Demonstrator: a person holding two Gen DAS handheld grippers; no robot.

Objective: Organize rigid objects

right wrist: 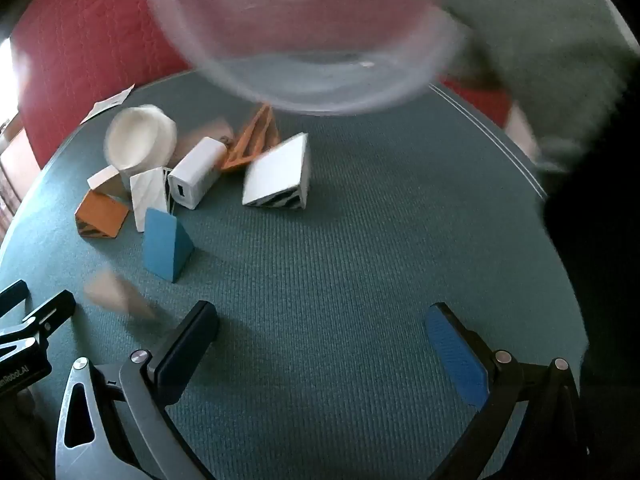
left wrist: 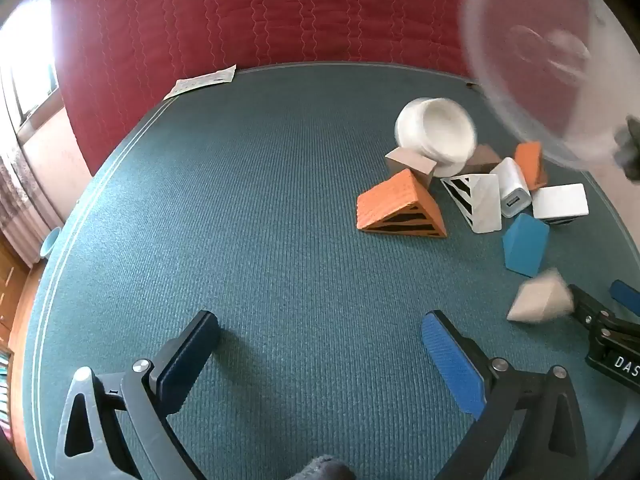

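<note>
Left claw, right claw: tilted downward, agape, empty.

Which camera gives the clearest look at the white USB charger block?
The right wrist view: the white USB charger block lies nearer, its port face and long side visible. The left wrist view shows it smaller, wedged among the blocks.

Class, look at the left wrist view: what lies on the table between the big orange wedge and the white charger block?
The white wedge with black stripes lies between the orange wedge and the white charger; the left wrist view shows it.
</note>
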